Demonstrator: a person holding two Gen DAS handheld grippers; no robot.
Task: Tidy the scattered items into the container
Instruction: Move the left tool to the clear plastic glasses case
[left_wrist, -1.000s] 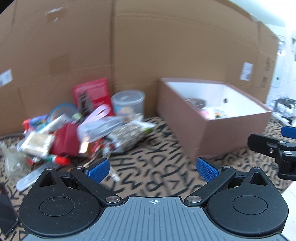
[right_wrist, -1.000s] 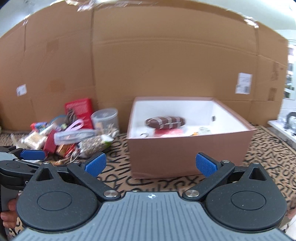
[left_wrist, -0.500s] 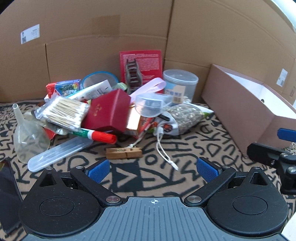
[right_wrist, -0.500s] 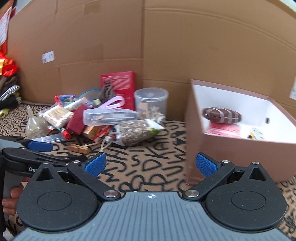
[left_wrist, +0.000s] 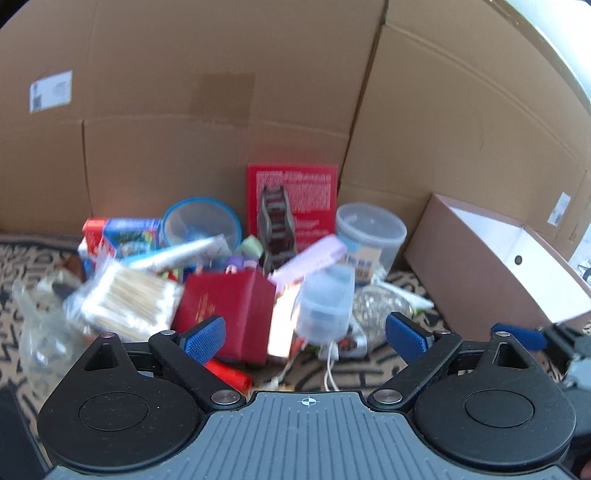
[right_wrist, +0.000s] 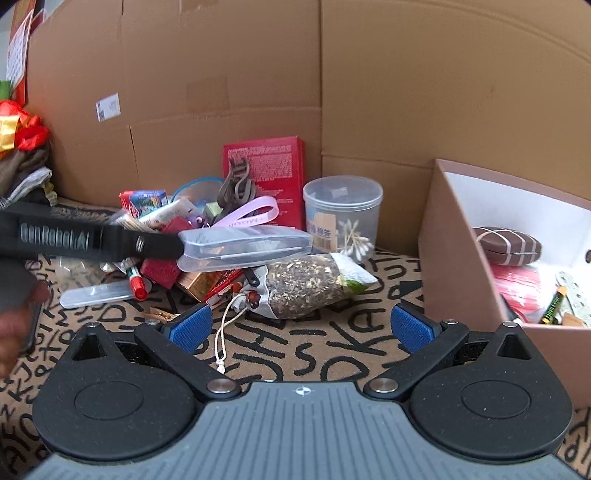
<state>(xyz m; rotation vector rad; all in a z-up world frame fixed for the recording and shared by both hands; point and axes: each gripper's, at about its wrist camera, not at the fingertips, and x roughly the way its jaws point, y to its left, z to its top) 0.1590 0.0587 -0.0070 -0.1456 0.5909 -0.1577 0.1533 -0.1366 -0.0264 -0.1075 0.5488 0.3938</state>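
Left gripper, jaws spread wide and empty, faces the item pile at 12 o'clock; right gripper, equally wide and empty, has the brown container box at 2 o'clock.

two grippers, one box

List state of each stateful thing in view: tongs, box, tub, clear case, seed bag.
left tongs: open, holding nothing, aimed at the pile
right tongs: open, holding nothing
cardboard box: open-topped, partly filled
round plastic tub: upright, lid on
clear flat case: closed, lying on top of the pile
seed bag: lying on its side on the mat
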